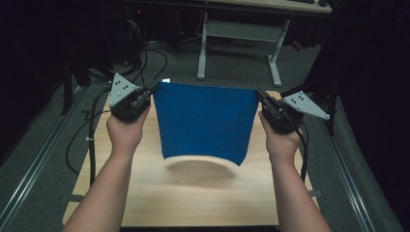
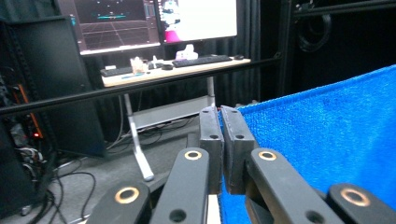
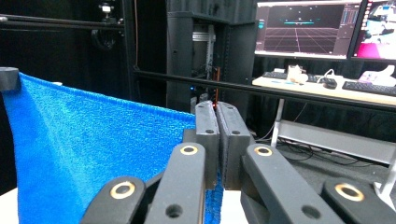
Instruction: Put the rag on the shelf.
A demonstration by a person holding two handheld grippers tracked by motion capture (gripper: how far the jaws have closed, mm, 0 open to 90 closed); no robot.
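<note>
A blue towel [image 1: 203, 121] hangs stretched between my two grippers above the wooden table [image 1: 193, 198], its lower edge curling just over the tabletop. My left gripper [image 1: 153, 90] is shut on the towel's top left corner. My right gripper [image 1: 259, 94] is shut on the top right corner. In the left gripper view the jaws [image 2: 220, 116] pinch the edge of the blue towel [image 2: 327, 135], which spreads to the right. In the right gripper view the gripper [image 3: 216, 112] clamps the blue towel [image 3: 93, 149], which runs off to the left, where the other gripper's tip [image 3: 8, 78] holds it.
Beyond the table stands a desk [image 1: 241, 29] on white legs with monitors [image 2: 154, 21] and a keyboard [image 2: 201, 60]. Cables [image 1: 87, 135] trail over the grey floor at the left. A black bar [image 2: 140, 86] crosses in front of the desk.
</note>
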